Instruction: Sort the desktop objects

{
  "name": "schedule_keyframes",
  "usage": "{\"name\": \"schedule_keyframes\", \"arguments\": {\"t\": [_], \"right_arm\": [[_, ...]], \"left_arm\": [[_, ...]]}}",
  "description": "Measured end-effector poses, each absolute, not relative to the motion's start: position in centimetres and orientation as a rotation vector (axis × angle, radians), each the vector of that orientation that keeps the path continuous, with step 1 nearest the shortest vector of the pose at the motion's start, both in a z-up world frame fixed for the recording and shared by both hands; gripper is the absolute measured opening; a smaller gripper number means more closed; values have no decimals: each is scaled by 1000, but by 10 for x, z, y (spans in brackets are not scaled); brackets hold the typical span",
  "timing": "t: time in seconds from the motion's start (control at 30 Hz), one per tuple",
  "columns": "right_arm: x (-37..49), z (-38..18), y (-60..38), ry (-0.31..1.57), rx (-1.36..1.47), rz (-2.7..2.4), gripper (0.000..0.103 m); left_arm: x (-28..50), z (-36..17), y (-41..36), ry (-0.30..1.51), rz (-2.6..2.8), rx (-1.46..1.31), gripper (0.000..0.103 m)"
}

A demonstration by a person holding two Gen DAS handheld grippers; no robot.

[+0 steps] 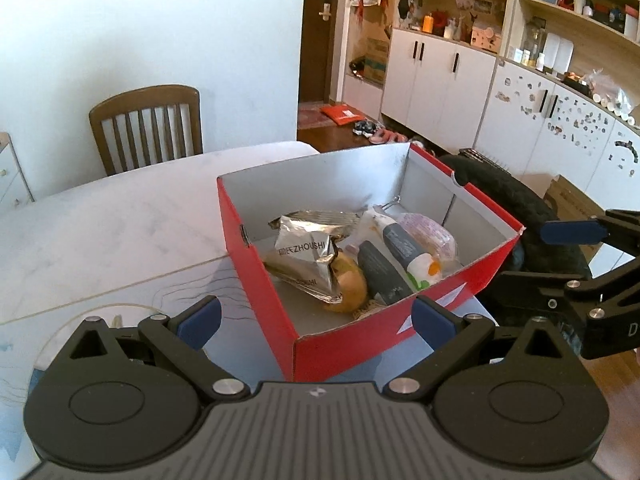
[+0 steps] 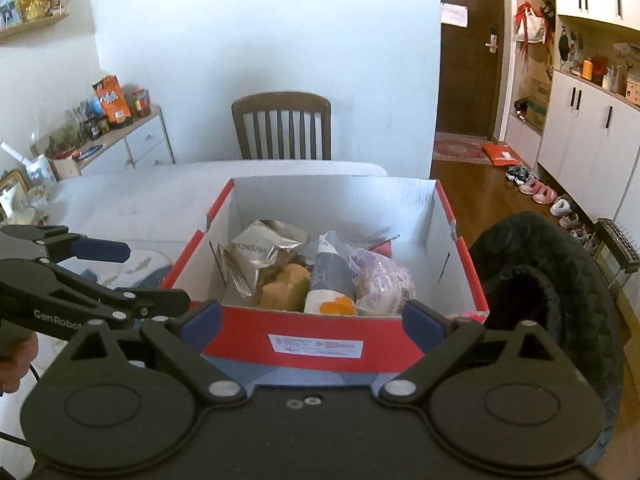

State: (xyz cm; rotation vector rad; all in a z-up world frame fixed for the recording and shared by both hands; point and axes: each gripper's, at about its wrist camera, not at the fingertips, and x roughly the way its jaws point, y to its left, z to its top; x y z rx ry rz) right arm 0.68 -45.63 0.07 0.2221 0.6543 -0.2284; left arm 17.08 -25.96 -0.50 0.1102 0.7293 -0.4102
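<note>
A red cardboard box with a white interior is seen standing open on a white marble-patterned table, near the table's edge, with its contents piled against one another on the box floor. A crumpled silver foil packet printed with "ZHOUSHI" is seen at one side, and a yellowish-brown rounded item, whose kind cannot be told, is pressed against it. Two dark grey tubes are laid side by side next to that item: one grey tube nearer the rounded item, and a second tube with a white cap bearing an orange mark. A pale pink-printed plastic packet is seen just beyond the capped tube, toward the box's far wall. The left gripper is held with its blue-padded fingers spread wide, nothing between them, and a corner of the box is framed in the gap. The right gripper is likewise opened wide and empty, its fingers aligned with the near wall of the box, where a white label is stuck. Each gripper is also caught at the edge of the other's view, beside the box. A wooden chair is seen at the table's far side, and a black padded chair back is seen just beside the box.
</note>
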Motion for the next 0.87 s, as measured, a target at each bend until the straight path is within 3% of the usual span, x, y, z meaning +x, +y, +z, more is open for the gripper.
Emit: {"name": "schedule_keyframes", "arguments": {"t": [0.87], "right_arm": [[4, -4, -421, 627, 230, -298, 98]], "left_arm": [[155, 0, -218, 712, -445, 97, 102]]}}
